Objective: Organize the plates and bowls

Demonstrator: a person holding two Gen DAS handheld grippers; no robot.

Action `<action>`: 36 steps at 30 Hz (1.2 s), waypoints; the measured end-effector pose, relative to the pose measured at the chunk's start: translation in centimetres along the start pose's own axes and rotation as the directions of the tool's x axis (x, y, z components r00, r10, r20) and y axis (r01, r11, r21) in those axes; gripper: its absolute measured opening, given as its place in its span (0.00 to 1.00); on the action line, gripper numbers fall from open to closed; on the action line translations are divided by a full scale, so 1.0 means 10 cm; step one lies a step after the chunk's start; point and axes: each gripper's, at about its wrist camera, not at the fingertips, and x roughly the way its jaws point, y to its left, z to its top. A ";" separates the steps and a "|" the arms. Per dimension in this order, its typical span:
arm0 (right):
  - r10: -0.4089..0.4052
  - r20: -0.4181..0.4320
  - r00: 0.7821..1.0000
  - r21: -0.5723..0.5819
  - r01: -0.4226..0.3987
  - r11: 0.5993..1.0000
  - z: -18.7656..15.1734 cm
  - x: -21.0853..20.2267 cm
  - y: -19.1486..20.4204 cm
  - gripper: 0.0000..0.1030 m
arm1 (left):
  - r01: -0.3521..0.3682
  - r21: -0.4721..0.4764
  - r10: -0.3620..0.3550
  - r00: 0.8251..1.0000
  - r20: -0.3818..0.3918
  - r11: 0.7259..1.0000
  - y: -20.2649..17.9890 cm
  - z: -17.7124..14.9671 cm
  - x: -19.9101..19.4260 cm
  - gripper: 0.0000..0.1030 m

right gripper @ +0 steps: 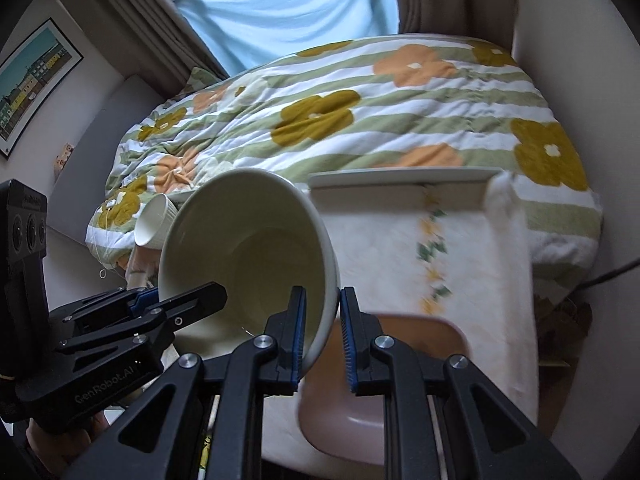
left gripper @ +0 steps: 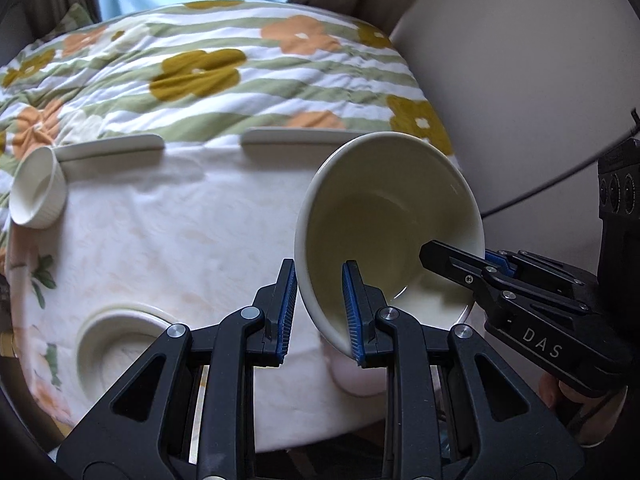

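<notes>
A large cream bowl (left gripper: 384, 216) is held tilted above the table, its mouth facing the cameras. My left gripper (left gripper: 318, 312) is shut on its left rim, one finger inside and one outside. My right gripper (right gripper: 322, 336) is shut on its right rim (right gripper: 320, 320) the same way, and shows in the left wrist view (left gripper: 472, 272). The bowl (right gripper: 248, 248) fills the middle of the right wrist view. Under it sits a pink square bowl (right gripper: 384, 400). A small ribbed white cup (left gripper: 38, 192) lies on its side at far left.
A cream plate (left gripper: 120, 344) lies on the white cloth at near left. Flat white plates (left gripper: 296, 138) stand at the table's far edge, seen also in the right wrist view (right gripper: 400, 186). A floral quilted bed (left gripper: 208, 68) lies behind. A wall is on the right.
</notes>
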 end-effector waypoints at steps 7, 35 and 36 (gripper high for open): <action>-0.004 -0.032 0.999 0.132 0.008 0.991 -0.45 -0.03 -0.43 0.15 | 0.020 0.103 -0.008 0.994 -0.113 0.994 -0.37 -0.28 0.33 0.20; -0.076 -0.149 0.986 0.319 0.121 0.940 -0.99 0.52 -0.82 0.15 | -0.025 0.353 0.132 0.950 -0.282 0.935 -0.52 -0.52 1.28 0.20; -0.077 -0.152 0.985 0.319 0.123 0.940 -1.00 0.53 -0.82 0.15 | -0.027 0.356 0.134 0.951 -0.278 0.934 -0.52 -0.52 1.28 0.20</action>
